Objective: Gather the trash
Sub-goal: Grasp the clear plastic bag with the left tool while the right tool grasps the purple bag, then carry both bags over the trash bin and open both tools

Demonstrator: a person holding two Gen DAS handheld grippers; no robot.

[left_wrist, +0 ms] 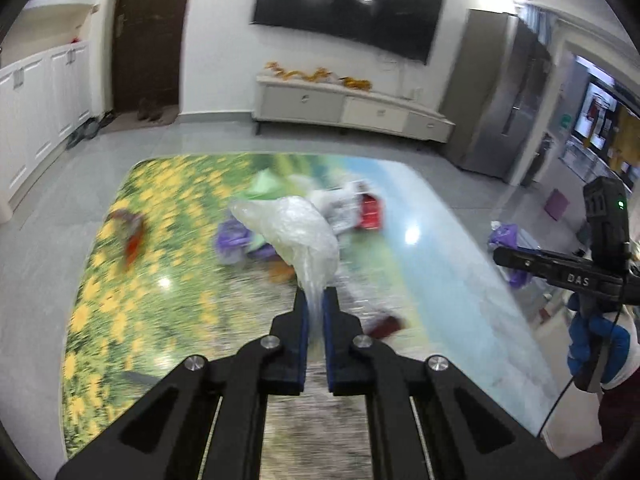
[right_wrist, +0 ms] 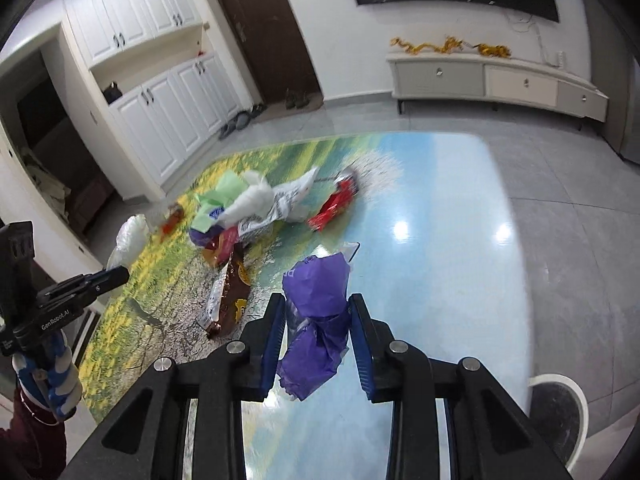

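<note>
Trash collection looks partly under way. Nearest, the left gripper has its tongs squeezed together on a crumpled clear plastic bag, lifted above the table. The right gripper has its tongs clamped on a crumpled purple bag, also held off the surface. Both are held by a person's gloved hands (blue and white gloves).

Still to collect, by the look of it: a brown wrapper just beyond the right gripper, then a loose heap of litter near the middle of the table, with white printed paper, a green sheet and purple scraps, and a red packet beside it. No bin is clearly identifiable.

The table is glossy, printed with yellow flowers and blue sky, reflecting ceiling lights. Beyond it lie grey floor tiles, white cupboards, a dark door, a low cabinet and a wall-mounted television.
</note>
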